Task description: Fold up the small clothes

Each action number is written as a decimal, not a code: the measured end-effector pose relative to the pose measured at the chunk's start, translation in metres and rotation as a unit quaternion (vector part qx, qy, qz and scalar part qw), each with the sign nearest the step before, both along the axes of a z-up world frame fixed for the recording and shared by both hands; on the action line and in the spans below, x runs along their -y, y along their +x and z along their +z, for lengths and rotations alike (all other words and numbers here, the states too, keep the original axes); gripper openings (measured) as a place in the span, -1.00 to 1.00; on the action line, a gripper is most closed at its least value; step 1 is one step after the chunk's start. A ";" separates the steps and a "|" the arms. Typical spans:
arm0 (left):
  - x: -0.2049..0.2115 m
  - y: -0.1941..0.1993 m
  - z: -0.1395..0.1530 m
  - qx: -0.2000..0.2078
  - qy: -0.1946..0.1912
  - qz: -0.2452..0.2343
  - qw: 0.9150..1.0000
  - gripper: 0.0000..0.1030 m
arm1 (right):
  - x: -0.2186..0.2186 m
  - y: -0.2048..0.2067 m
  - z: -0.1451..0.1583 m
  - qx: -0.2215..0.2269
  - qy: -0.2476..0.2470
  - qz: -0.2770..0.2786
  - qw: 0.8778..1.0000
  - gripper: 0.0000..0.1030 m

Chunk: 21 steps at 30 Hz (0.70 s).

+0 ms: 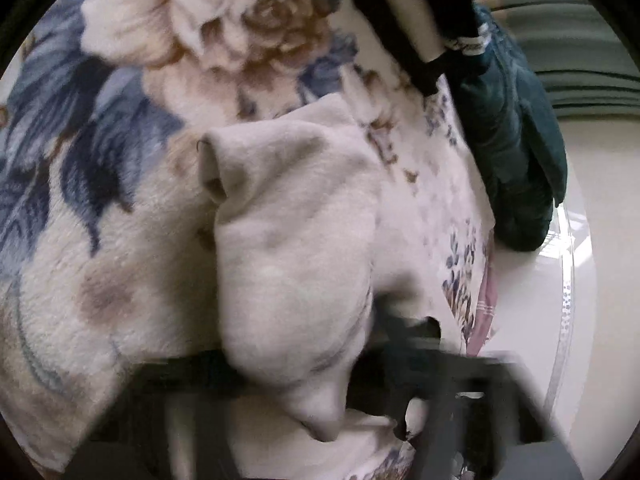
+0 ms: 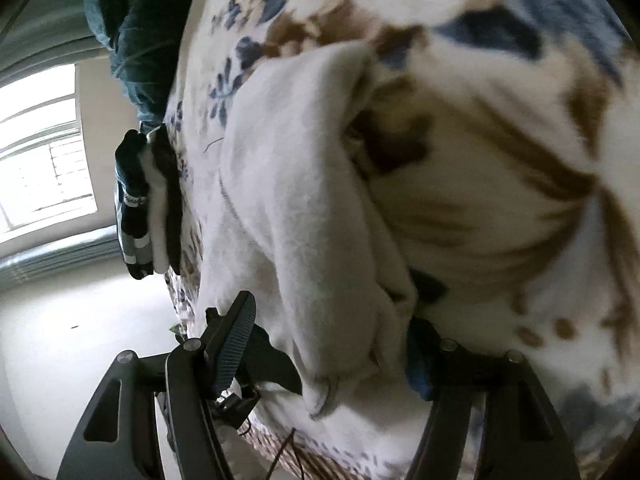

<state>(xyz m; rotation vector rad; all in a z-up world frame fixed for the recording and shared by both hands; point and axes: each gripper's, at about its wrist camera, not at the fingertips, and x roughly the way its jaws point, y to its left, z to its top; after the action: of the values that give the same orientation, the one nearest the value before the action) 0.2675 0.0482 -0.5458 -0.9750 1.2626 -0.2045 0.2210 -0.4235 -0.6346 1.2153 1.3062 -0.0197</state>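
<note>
A small cream garment lies crumpled on a floral fleece blanket. In the left wrist view its lower end hangs over my left gripper, which is blurred; the cloth hides the fingertips. In the right wrist view the same cream garment runs down between the fingers of my right gripper. The left finger stands well away from the right one, so the gripper is open around the cloth.
A folded pile of dark and white clothes lies at the blanket's far edge, also seen in the right wrist view. A dark teal garment lies beside it. Pale floor and a bright window lie beyond.
</note>
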 end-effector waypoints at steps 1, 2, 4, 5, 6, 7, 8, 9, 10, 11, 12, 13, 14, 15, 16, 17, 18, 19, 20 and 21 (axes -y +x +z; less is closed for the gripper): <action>0.002 0.002 0.002 0.002 0.003 0.002 1.000 -0.74 | -0.002 0.001 0.000 -0.002 0.002 -0.002 1.000 -0.69; 0.002 0.003 0.006 0.010 0.005 0.007 1.000 -0.74 | -0.002 0.002 0.003 -0.003 -0.005 -0.004 1.000 -0.68; 0.001 0.006 0.017 0.020 0.011 0.010 1.000 -0.75 | -0.005 0.004 0.013 0.005 -0.023 -0.002 1.000 -0.68; 0.000 0.008 0.026 0.027 0.012 0.012 0.999 -0.75 | -0.006 0.006 0.020 0.009 -0.027 -0.002 1.000 -0.69; -0.001 0.009 0.033 0.033 0.013 0.010 0.999 -0.76 | -0.007 0.007 0.026 0.012 -0.028 -0.003 1.000 -0.70; -0.002 0.013 0.043 0.043 0.013 0.007 0.999 -0.76 | -0.006 0.009 0.036 0.019 -0.029 -0.005 0.999 -0.70; -0.003 0.015 0.052 0.051 0.014 0.003 0.999 -0.76 | -0.007 0.012 0.043 0.024 -0.029 -0.006 0.999 -0.70; -0.003 0.019 0.064 0.061 0.018 0.000 0.998 -0.76 | -0.008 0.017 0.052 0.031 -0.029 -0.004 0.999 -0.71; -0.005 0.023 0.075 0.070 0.016 -0.001 0.997 -0.76 | -0.010 0.023 0.063 0.039 -0.031 0.001 0.999 -0.71; -0.007 0.028 0.086 0.078 0.016 -0.001 0.997 -0.76 | -0.013 0.031 0.072 0.045 -0.031 0.004 0.998 -0.71; -0.011 0.033 0.099 0.085 0.021 -0.001 0.996 -0.76 | -0.016 0.038 0.082 0.051 -0.031 0.009 0.998 -0.71; -0.016 0.039 0.110 0.094 0.014 0.003 0.995 -0.76 | -0.020 0.048 0.095 0.062 -0.032 0.018 0.997 -0.71; -0.020 0.043 0.119 0.102 0.013 0.006 0.995 -0.76 | -0.023 0.056 0.105 0.071 -0.034 0.026 0.997 -0.71; -0.026 0.048 0.131 0.112 0.015 0.010 0.994 -0.76 | -0.028 0.066 0.116 0.082 -0.036 0.034 0.995 -0.71; -0.031 0.056 0.142 0.124 0.012 0.015 0.992 -0.76 | -0.035 0.080 0.131 0.096 -0.042 0.045 0.993 -0.71; -0.038 0.064 0.152 0.134 0.010 0.020 0.991 -0.76 | -0.042 0.092 0.142 0.107 -0.046 0.050 0.992 -0.71; -0.045 0.074 0.163 0.144 0.009 0.027 0.989 -0.76 | -0.048 0.105 0.154 0.120 -0.047 0.054 0.990 -0.71; -0.052 0.086 0.172 0.155 0.003 0.033 0.987 -0.76 | -0.056 0.120 0.168 0.135 -0.049 0.058 0.988 -0.71; -0.061 0.099 0.180 0.165 -0.002 0.038 0.985 -0.76 | -0.066 0.139 0.182 0.151 -0.054 0.062 0.985 -0.71; -0.070 0.114 0.189 0.177 -0.003 0.045 0.983 -0.76 | -0.074 0.152 0.193 0.163 -0.056 0.064 0.983 -0.71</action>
<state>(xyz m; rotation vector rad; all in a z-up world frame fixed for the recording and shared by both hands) 0.3816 0.1186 -0.3571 -0.9502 0.8924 -0.2977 0.3735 -0.3498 -0.4419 0.9897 1.0777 0.1893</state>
